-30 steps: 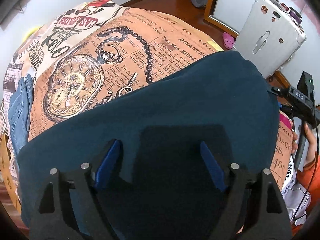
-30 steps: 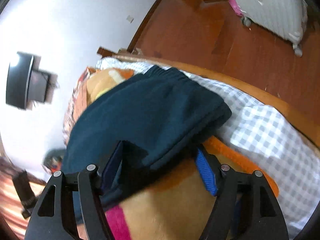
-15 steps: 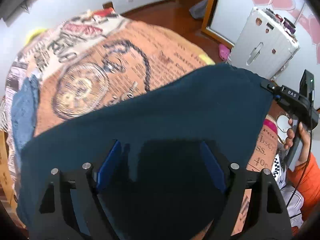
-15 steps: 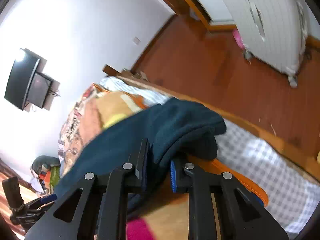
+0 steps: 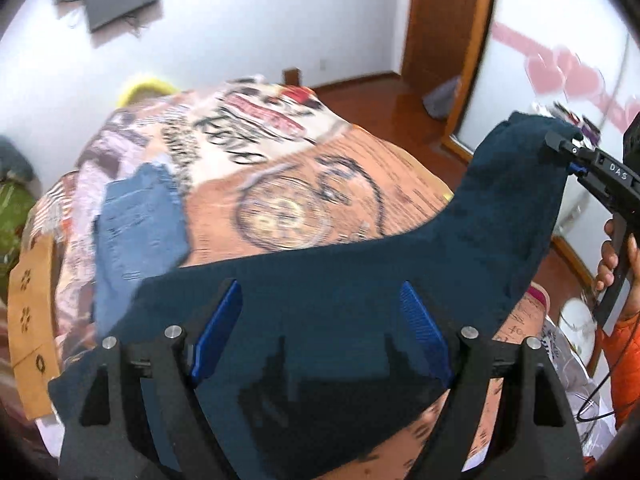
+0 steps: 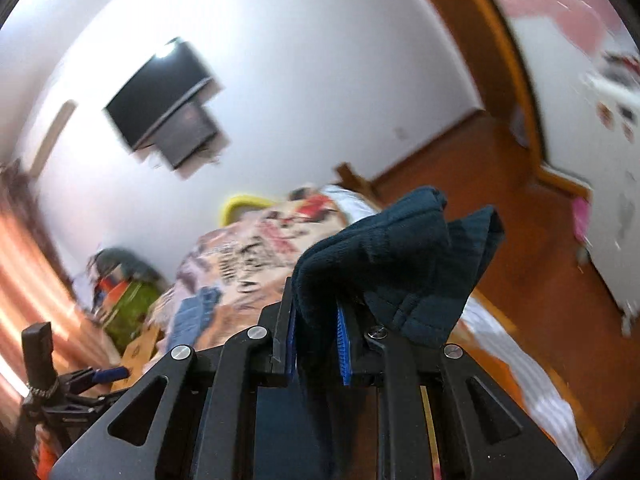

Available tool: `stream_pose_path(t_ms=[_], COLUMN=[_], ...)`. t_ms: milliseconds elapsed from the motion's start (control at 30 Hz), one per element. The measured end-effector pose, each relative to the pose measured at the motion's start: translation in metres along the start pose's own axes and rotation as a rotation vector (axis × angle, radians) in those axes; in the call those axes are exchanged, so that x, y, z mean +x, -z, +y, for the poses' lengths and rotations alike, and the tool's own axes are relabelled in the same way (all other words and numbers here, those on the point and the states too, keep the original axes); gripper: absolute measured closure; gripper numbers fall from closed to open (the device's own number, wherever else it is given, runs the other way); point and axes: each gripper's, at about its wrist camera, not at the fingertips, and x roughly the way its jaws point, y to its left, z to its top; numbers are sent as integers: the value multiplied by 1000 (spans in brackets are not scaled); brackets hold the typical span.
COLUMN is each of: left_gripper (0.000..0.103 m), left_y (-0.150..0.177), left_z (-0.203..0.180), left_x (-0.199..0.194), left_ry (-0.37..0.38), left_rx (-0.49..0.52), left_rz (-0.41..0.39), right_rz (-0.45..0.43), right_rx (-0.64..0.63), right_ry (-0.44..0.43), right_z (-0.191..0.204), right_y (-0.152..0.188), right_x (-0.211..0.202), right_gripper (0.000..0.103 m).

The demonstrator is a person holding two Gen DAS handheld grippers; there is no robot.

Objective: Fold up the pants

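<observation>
Right claw (image 6: 316, 344) has just closed on the pants (image 6: 384, 256), lifting one end; my left claw (image 5: 320, 334) stays wide, so folding can begin.

Straight ahead of the left claw (image 5: 320, 322) the navy pants (image 5: 360, 280) drape across and block the way. Beyond them the bed (image 5: 320, 184) top is open, only folded jeans (image 5: 136, 224) off to its left. The right claw (image 5: 570, 156) crowds its right side.

right gripper (image 6: 316, 344): clamped shut on pants (image 6: 392, 256) | pants corner: lifted off bed | left gripper (image 5: 320, 332): raised
</observation>
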Motion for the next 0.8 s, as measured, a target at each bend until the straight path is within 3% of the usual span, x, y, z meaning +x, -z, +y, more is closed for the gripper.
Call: stream_pose_path(t_ms=[167, 333, 567, 700, 800], left_gripper=[21, 21, 21, 21, 21], left_y=[15, 39, 80, 98, 103], left_z=[50, 99, 153, 163, 162], left_x=[-37, -65, -72, -66, -61], left_ry=[-56, -125, -174, -171, -161], left_rx=[-88, -181, -316, -360, -359], left_rz=[-66, -101, -72, -36, -19], right_rz=[40, 139, 407, 596, 650], right_rx=[-123, -230, -401, -472, -497], right_ry=[-126, -246, -350, -359, -344], right_z=[64, 117, 178, 179, 176], right_y=[-2, 22, 103, 160, 176], right_x=[24, 51, 100, 121, 123], right_gripper=[88, 88, 88, 88, 84])
